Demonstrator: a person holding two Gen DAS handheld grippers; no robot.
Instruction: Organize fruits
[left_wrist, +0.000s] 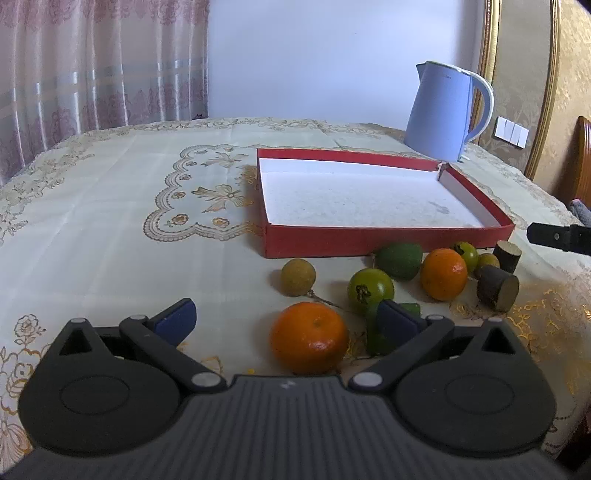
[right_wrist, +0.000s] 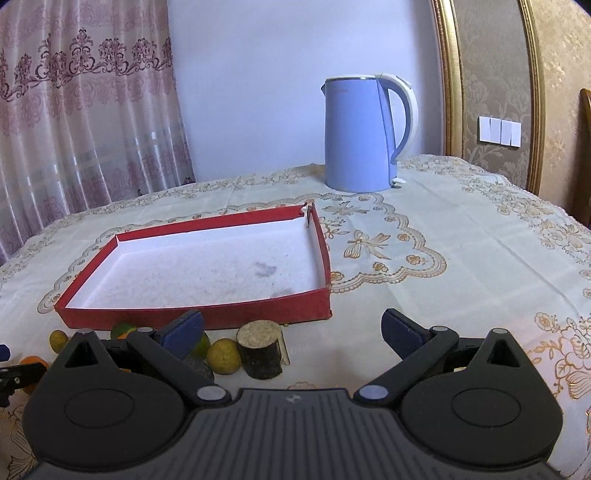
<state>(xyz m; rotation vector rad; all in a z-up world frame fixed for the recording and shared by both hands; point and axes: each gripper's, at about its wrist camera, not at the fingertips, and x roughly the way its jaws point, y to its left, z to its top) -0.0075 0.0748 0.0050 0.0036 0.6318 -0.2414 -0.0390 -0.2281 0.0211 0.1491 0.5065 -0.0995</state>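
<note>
A shallow red box (left_wrist: 384, 242) (right_wrist: 199, 315) with a white floor lies empty on the table. Before its near wall sit loose fruits: a near orange (left_wrist: 309, 336), a second orange (left_wrist: 444, 274), a green tomato (left_wrist: 370, 290), a dark green fruit (left_wrist: 400, 259), a yellowish round fruit (left_wrist: 298, 277) and two dark cane stubs (left_wrist: 496, 288). My left gripper (left_wrist: 286, 321) is open, the near orange lying between its blue fingers. My right gripper (right_wrist: 291, 330) is open over bare cloth, with a cane stub (right_wrist: 260, 349) and a yellow fruit (right_wrist: 223, 356) just left of centre.
A light blue kettle (left_wrist: 443, 110) (right_wrist: 364, 134) stands behind the box's far right corner. An embroidered cream tablecloth (left_wrist: 110, 221) covers the table. Curtains hang at the left, a gold-framed wall panel at the right. The other gripper's dark tip (left_wrist: 557, 236) shows at the right edge.
</note>
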